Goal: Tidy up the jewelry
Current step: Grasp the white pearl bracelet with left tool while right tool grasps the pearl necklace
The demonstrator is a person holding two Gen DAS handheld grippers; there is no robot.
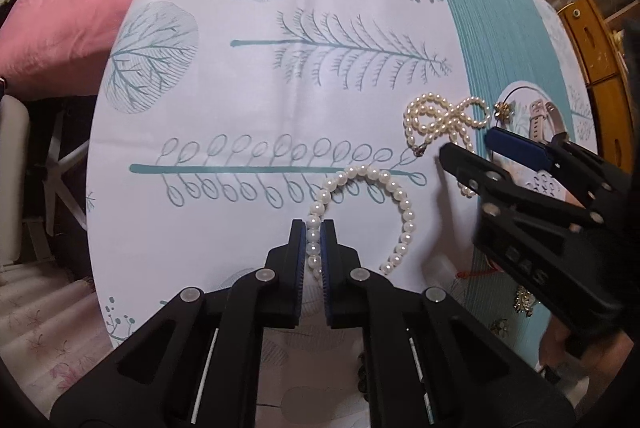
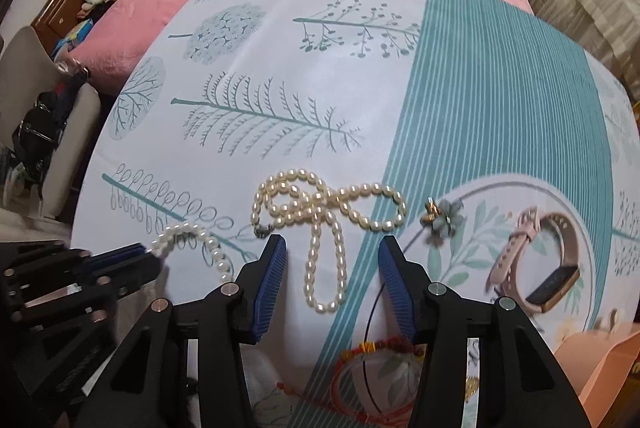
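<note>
The left gripper [image 1: 316,240] has its fingers shut on the pearl bracelet [image 1: 400,196] lying on the tabletop [image 1: 240,100]. The right gripper [image 2: 332,276] fingers are open over the pearl necklace [image 2: 320,212]. The tangled necklace could slip or snag

Pearl bracelet [image 1: 362,212] lies near-left on the cloth [image 1: 260,100]; pearl necklace [image 2: 320,224] right of it, slightly farther; flower earring [image 2: 442,216] right of the necklace; watch [image 2: 538,262] rightmost (on a printed circle); cord bracelet [image 2: 372,380] nearest.
</note>
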